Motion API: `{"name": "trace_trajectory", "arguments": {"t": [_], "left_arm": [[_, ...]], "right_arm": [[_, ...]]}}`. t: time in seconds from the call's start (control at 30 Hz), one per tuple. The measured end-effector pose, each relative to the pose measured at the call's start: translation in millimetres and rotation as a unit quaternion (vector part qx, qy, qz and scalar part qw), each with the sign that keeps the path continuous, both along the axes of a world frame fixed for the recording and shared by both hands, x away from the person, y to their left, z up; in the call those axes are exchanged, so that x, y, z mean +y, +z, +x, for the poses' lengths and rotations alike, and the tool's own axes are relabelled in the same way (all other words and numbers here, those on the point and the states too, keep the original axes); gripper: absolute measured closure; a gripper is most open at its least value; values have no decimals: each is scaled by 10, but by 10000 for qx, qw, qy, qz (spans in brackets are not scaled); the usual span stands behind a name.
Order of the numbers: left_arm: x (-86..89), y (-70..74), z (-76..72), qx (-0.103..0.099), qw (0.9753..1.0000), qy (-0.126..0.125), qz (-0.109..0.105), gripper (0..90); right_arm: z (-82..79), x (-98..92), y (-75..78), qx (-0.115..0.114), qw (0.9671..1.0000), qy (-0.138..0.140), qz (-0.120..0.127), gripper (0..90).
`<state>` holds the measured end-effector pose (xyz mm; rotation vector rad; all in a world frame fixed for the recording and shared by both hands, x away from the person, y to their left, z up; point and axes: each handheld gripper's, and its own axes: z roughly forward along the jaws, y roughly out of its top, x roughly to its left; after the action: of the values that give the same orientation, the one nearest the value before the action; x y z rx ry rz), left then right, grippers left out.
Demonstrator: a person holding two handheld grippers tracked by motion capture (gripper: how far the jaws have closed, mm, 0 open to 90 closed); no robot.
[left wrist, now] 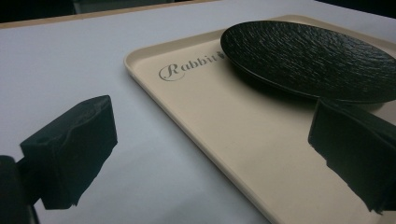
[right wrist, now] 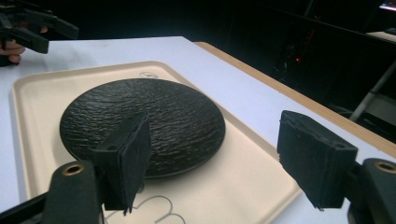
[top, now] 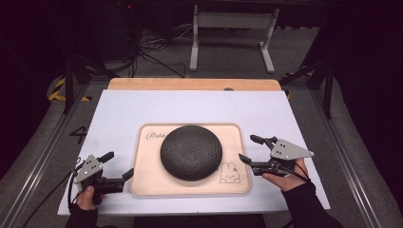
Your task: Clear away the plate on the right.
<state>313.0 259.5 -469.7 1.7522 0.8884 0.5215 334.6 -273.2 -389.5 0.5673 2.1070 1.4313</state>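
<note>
A black textured plate [top: 191,152] sits in the middle of a cream tray [top: 142,183] on my white table [top: 119,109]. My left gripper [top: 120,165] rests just left of the tray's near left corner, jaws wide apart, holding nothing. My right gripper [top: 247,148] sits at the tray's right edge, jaws also spread wide and empty, pointing toward the plate.
</note>
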Motion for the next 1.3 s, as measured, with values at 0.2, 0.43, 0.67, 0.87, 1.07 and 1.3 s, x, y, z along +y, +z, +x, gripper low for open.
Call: {"name": "trace_trajectory", "arguments": {"t": [0.2,0.43,0.67,0.87,1.07,1.3], "left_arm": [[0,0,1,3,10000,1,1,19],[3,1,2,13,10000,10,-3,19],[3,0,3,13,10000,15,-17,19],[4,0,3,14,10000,8,-24,20],[5,0,3,16,10000,3,-25,21],[5,0,3,16,10000,-4,-24,21]], "right_arm": [[-1,-203,-53,25,9998,-211,66,272],[-5,-371,-131,65,9992,-351,173,272],[9,-515,-247,90,9982,-475,351,274],[-2,-594,-347,126,9970,-552,519,280],[-27,-665,-438,155,9959,-588,676,280],[-71,-705,-529,172,9945,-597,840,278]]}}
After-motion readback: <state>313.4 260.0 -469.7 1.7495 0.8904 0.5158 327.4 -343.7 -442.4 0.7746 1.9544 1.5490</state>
